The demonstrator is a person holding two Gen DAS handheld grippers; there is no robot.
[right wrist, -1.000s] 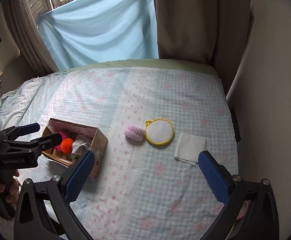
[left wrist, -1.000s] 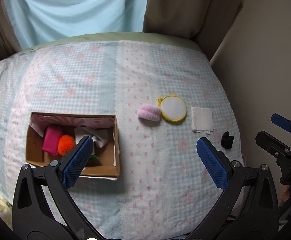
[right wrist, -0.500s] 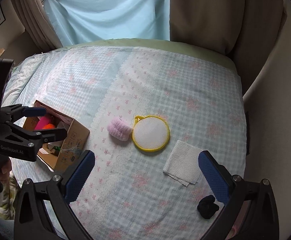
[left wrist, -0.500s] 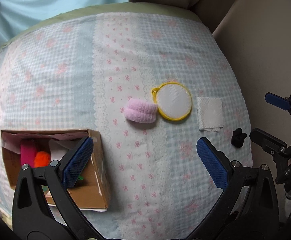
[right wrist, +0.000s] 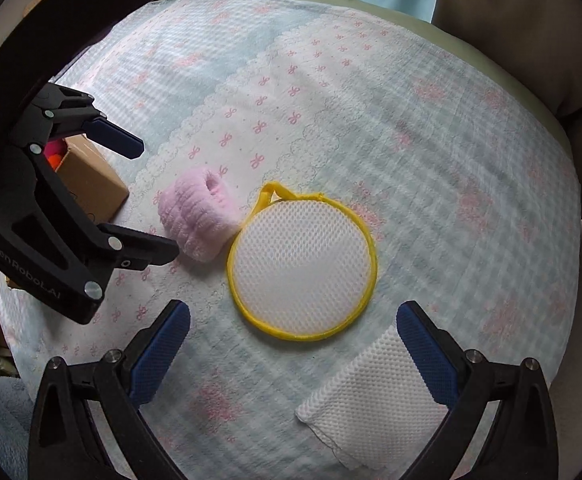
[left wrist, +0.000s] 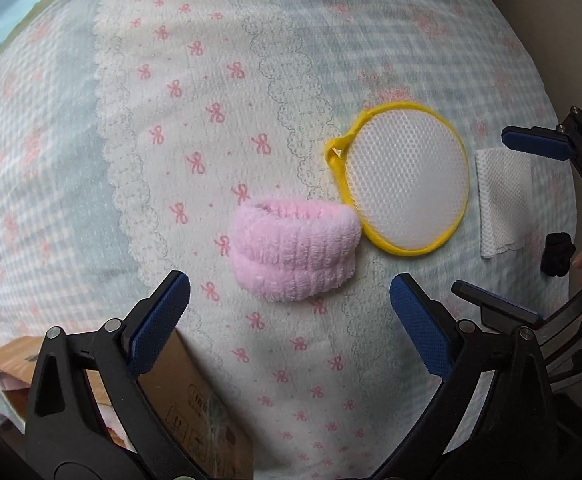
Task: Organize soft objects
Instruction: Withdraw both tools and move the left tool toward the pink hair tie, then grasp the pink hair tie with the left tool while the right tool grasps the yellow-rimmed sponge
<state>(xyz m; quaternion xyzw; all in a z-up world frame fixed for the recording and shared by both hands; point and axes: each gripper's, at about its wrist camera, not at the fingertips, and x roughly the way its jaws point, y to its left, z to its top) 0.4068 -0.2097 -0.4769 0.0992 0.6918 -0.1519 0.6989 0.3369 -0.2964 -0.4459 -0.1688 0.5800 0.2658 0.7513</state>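
A fluffy pink band (left wrist: 295,251) lies on the bedspread, touching a round white mesh pad with a yellow rim (left wrist: 405,184). My left gripper (left wrist: 289,316) is open and empty, just short of the pink band. My right gripper (right wrist: 293,350) is open and empty, hovering at the near edge of the mesh pad (right wrist: 302,265). The pink band (right wrist: 197,216) shows left of the pad in the right wrist view. A folded white cloth (right wrist: 375,408) lies by my right finger. A small black soft item (left wrist: 557,254) lies at the bed's right edge.
A cardboard box (left wrist: 187,408) sits under my left finger; its corner, with pink and orange items inside, shows in the right wrist view (right wrist: 87,184). The left gripper's body (right wrist: 43,216) fills the left of that view. A brown cushion (right wrist: 531,32) and wall bound the bed's right.
Both grippers have moved forward and down toward the bed. The pink band and mesh pad now appear much closer. The box has slid to the lower left of the left view.
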